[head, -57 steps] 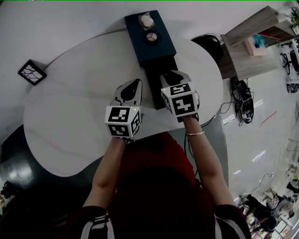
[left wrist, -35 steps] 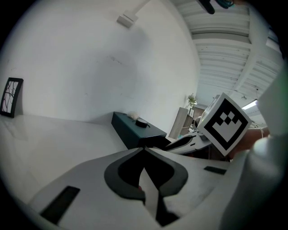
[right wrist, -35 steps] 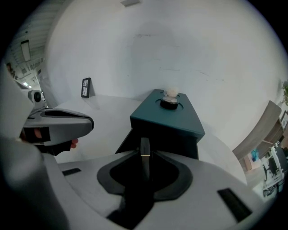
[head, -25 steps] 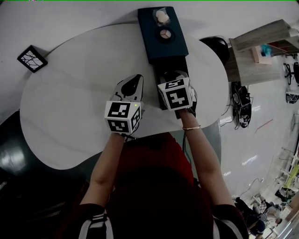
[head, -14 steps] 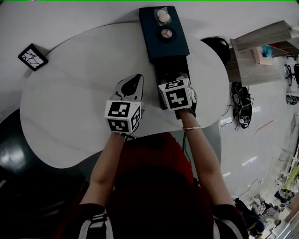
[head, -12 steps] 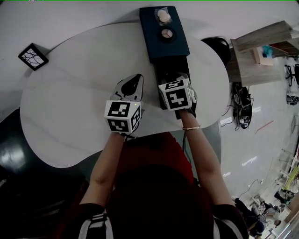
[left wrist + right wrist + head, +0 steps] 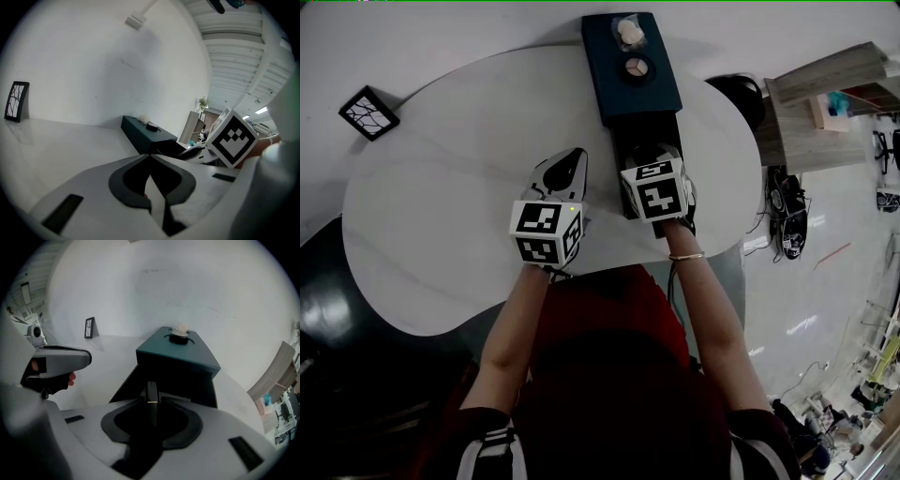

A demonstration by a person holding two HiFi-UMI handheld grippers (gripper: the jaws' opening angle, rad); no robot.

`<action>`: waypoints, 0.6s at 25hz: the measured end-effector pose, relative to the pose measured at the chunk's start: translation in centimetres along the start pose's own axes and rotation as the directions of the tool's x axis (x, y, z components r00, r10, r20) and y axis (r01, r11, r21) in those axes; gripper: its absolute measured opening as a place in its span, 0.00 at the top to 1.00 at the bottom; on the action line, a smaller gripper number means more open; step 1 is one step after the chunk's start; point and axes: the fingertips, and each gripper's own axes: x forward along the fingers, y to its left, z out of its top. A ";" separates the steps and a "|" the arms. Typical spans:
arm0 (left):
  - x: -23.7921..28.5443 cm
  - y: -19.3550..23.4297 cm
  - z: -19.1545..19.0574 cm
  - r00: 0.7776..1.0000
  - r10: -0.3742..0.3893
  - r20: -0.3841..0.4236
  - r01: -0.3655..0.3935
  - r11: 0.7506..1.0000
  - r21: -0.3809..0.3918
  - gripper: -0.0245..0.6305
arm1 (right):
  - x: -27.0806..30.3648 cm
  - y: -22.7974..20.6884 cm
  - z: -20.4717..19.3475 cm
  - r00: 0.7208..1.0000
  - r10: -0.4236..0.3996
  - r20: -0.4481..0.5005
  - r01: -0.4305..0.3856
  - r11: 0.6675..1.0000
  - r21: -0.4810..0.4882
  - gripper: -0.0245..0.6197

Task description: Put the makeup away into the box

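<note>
One white table [image 7: 441,206] carries the dark box [image 7: 649,94] at twelve o'clock, its drawer [image 7: 630,136] open toward me. My left gripper [image 7: 150,157], at the drawer's eight o'clock, has its jaws together on nothing. My right gripper [image 7: 652,155] clamps a slim black makeup stick [image 7: 152,401] over the drawer.
</note>
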 end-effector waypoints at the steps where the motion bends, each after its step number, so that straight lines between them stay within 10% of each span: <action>1: 0.0 0.0 0.0 1.000 0.001 0.001 -0.001 1.000 0.002 0.93 | 0.0 0.0 0.0 1.000 0.006 0.003 -0.006 1.000 0.002 0.80; 15: -0.8 -0.6 0.9 1.000 0.007 0.027 -0.008 1.000 0.025 0.93 | -3.3 -0.3 1.7 0.994 -0.007 0.106 0.007 1.000 -0.005 0.77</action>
